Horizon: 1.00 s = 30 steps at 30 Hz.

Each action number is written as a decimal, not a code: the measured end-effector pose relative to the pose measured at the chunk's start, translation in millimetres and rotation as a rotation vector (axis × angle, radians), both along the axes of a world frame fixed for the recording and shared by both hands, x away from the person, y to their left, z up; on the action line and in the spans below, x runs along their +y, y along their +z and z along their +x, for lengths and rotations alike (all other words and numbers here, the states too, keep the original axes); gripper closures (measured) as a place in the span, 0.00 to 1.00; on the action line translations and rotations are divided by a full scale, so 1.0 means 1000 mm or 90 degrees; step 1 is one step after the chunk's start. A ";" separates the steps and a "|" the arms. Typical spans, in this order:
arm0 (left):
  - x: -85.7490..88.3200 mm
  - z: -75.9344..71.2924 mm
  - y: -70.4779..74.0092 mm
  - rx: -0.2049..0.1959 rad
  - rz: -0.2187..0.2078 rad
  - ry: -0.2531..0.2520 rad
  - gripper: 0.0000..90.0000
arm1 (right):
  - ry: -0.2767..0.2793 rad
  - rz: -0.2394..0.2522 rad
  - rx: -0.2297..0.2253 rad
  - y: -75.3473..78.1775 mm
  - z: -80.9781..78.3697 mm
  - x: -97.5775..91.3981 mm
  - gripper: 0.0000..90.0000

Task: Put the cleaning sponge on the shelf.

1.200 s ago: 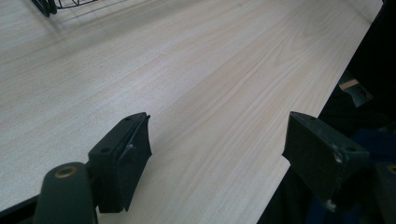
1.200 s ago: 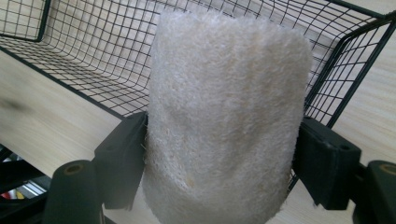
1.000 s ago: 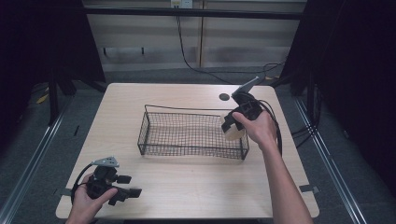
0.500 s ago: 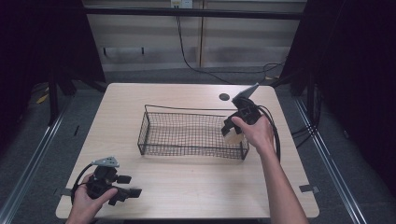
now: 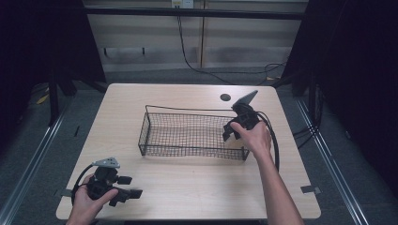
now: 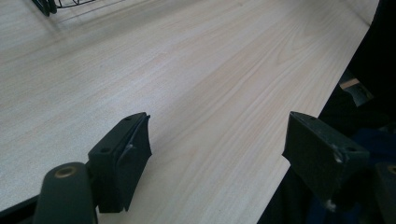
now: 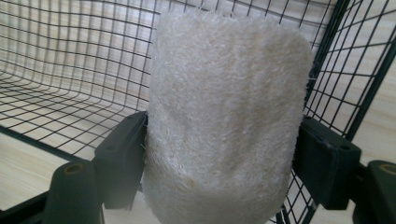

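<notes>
Right tongs (image 7: 219,154) clamped on a fuzzy cream roll (image 7: 224,121) inside the wire basket's (image 5: 187,136) right end, presumably for placing there; left tongs (image 6: 219,149) gaped wide, idle over the near-left tabletop (image 6: 187,70).

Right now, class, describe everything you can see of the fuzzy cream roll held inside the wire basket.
The cream roll is a stubby cylinder with a rounded top and a fuzzy, fibrous surface like towelling or loofah, faintly yellowed in spots. It stands roughly upright between the jaws of the right hand-held gripper, whose pads press both its sides. It sits low inside the black wire basket, at the right end.
</notes>
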<state>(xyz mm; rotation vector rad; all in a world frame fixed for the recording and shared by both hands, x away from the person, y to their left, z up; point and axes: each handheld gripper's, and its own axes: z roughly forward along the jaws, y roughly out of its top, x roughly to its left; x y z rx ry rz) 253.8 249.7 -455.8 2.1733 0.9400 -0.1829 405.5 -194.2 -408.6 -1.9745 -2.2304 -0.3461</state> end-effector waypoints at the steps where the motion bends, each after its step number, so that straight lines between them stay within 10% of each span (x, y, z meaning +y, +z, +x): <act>1: 0.000 0.000 0.000 0.000 0.000 0.000 0.25 | -0.003 -0.003 0.003 -0.002 0.000 0.000 0.28; 30: 0.000 0.000 0.000 0.001 0.001 -0.001 0.25 | -0.004 -0.057 0.027 -0.035 0.002 0.021 0.27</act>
